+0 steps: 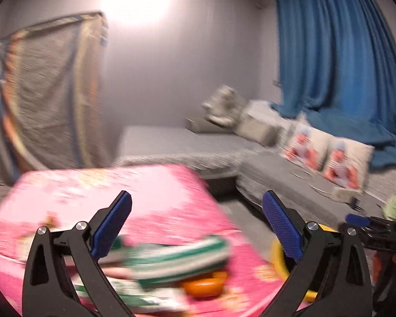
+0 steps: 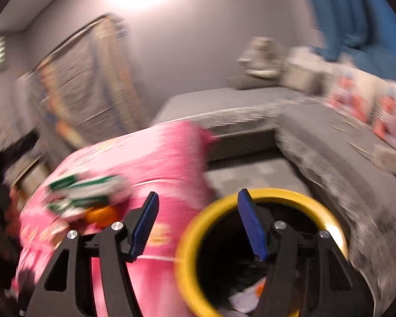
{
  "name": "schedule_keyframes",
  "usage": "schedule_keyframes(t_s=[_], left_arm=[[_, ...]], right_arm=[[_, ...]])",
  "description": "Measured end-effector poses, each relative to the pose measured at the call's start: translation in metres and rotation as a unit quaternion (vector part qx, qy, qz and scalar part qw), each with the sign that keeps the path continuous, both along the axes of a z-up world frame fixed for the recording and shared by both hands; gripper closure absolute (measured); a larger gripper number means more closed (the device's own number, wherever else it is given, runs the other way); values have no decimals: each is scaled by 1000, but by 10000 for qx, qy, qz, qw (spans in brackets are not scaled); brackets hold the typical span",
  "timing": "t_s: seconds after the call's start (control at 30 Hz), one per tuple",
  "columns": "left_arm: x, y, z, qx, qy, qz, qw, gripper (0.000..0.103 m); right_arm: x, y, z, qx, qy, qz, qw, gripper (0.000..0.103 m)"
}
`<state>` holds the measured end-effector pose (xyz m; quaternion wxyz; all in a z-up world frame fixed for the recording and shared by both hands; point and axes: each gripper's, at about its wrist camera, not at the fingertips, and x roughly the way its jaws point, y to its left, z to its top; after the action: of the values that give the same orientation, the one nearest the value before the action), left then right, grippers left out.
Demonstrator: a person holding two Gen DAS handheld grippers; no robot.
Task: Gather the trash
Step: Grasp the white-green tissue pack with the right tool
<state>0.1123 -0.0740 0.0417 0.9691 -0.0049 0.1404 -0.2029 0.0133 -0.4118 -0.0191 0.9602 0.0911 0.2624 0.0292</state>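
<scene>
Gaping wide, the left tool point(image 1: 196, 220) is held above green-and-white wrappers point(image 1: 171, 260) on the pink floral-clothed surface point(image 1: 158, 198). The right tool point(image 2: 198, 223) is likewise spread, empty, near the yellow-rimmed round bin point(image 2: 190, 245).

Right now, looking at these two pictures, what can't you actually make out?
- Green-and-white packets on the pink table, left wrist view: motion blur smears the print, unreadable.
- Orange item, left wrist view: partly under the packets; identity unclear.
- Yellow-rimmed bin, right wrist view: contents dark, partly behind the right hand-held gripper, cut off by the bottom edge.
- Printed cushions, right wrist view: blurred.
</scene>
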Motion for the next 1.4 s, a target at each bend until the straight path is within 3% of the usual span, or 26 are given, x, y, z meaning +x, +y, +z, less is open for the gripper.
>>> schedule_keyframes(t_s=[0.1, 0.23, 0.37, 0.5, 0.53, 0.67, 0.77, 0.83, 0.87, 0.93, 1.07, 1.13, 1.27, 1.4], left_arm=[[-11, 56, 7, 105, -237, 741, 9969, 8], [-22, 114, -4, 43, -90, 1293, 9916, 8], [-33, 152, -24, -71, 187, 1550, 9877, 8], [-39, 168, -38, -5, 214, 1641, 9862, 8], [-41, 170, -42, -11, 225, 1641, 9862, 8], [-38, 175, -54, 43, 422, 1454, 9885, 8], [-36, 174, -61, 28, 552, 1334, 9895, 8], [-35, 170, -64, 12, 615, 1311, 9895, 8], [-33, 171, -66, -26, 663, 1285, 9895, 8], [-30, 173, -68, -114, 732, 1255, 9893, 8], [-26, 175, -74, -244, 847, 1254, 9882, 8], [-23, 177, -78, -322, 916, 1266, 9872, 8], [-16, 184, -84, -488, 1123, 1278, 9842, 8], [-10, 193, -89, -750, 1312, 1249, 9806, 8]], right_arm=[[15, 50, 1, -116, 90, 1019, 9947, 44], [35, 109, -6, -15, 410, 2001, 9789, 44], [57, 144, -19, 791, 1060, 2543, 9580, 44], [77, 166, -34, 1502, 1564, 2727, 9374, 44], [79, 171, -36, 1530, 1629, 2678, 9372, 44], [77, 177, -24, 871, 1376, 2435, 9561, 44], [76, 174, -10, 336, 1143, 2391, 9637, 44], [75, 177, -3, -426, 1006, 2395, 9647, 44], [76, 183, 2, -1138, 903, 2422, 9593, 44], [79, 190, 3, -1884, 876, 2650, 9416, 44], [101, 214, 3, -3344, 1056, 3097, 8838, 44], [112, 224, -2, -3619, 1203, 3370, 8608, 44], [127, 252, -14, -4299, 1550, 3894, 7997, 44], [142, 271, -35, -4767, 1930, 4088, 7539, 44]])
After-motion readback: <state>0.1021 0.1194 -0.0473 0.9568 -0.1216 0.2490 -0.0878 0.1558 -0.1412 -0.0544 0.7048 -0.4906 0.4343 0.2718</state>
